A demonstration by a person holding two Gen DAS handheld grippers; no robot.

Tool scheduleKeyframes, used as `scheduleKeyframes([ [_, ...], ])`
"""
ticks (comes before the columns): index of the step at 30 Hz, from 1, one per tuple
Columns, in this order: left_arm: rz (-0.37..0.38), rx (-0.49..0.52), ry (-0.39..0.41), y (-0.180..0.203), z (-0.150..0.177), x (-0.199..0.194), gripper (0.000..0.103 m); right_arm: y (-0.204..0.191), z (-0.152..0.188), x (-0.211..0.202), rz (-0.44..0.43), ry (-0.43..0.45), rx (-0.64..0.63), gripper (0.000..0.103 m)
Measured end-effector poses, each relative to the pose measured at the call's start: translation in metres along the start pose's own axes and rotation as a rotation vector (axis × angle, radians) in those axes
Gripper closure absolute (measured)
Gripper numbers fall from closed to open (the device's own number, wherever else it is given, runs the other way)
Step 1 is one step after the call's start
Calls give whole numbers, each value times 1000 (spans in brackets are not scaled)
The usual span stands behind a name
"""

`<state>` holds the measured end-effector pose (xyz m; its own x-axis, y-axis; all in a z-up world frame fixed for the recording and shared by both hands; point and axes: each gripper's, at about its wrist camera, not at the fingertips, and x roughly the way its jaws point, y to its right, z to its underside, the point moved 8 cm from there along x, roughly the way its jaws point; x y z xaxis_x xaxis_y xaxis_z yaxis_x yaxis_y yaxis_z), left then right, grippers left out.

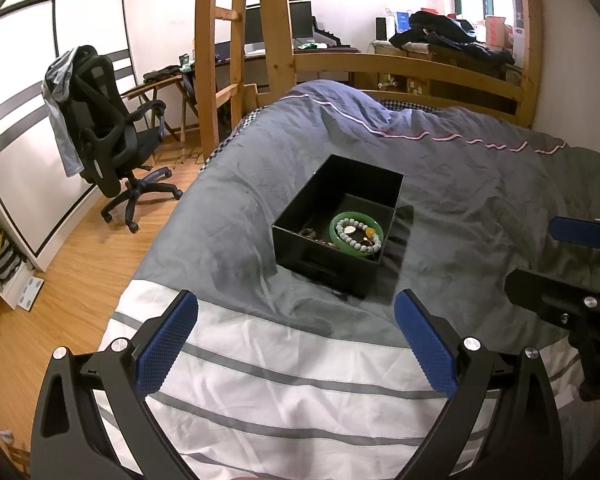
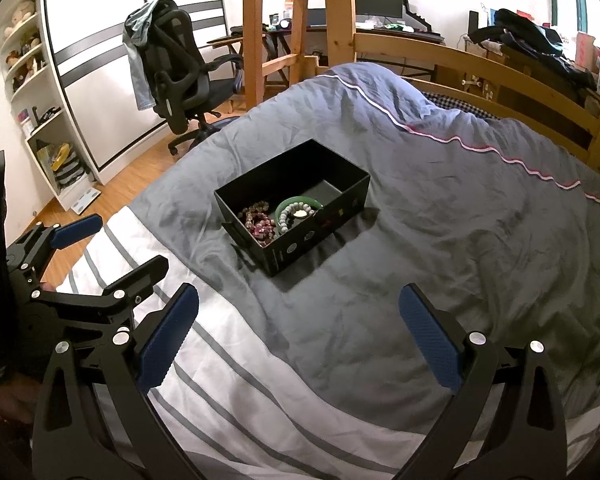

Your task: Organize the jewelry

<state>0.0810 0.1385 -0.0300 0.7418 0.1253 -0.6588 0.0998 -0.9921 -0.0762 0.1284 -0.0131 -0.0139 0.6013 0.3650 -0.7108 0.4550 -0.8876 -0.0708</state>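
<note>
Black box (image 1: 332, 258), open-topped, rectangular, set on the grey part of the quilt (image 1: 480, 200) near the middle of the bed, ahead of both grippers and touching neither. Contents, gathered at the near end of the box: one green bangle (image 1: 342, 240), lying flat; one bracelet of pale grey-white beads (image 1: 346, 225), resting inside and over the bangle ring, with an amber bead and a small white piece among them; one heap of dark red and brown beads (image 2: 258, 222), beside the bangle on its left as seen from the right wrist view. The far half of the box floor lies bare. Left gripper (image 1: 296, 320): blue-padded fingers spread wide, nothing between them, held above the white, grey-striped end of the quilt. Right gripper (image 2: 298, 310): fingers likewise spread wide and holding nothing, above the boundary of the white and grey cloth. The two grippers sit side by side, each showing at the edge of the other's view. Surroundings: wooden bed frame (image 1: 440, 76) behind the quilt; black office chair (image 1: 112, 136) with a garment over its back, on the wood floor left of the bed.
</note>
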Motion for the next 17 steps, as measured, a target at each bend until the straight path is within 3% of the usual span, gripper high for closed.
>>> scheduleKeyframes([
  [17, 20, 19, -12, 2, -1, -2, 6, 1, 5, 4, 0, -2, 12, 4],
])
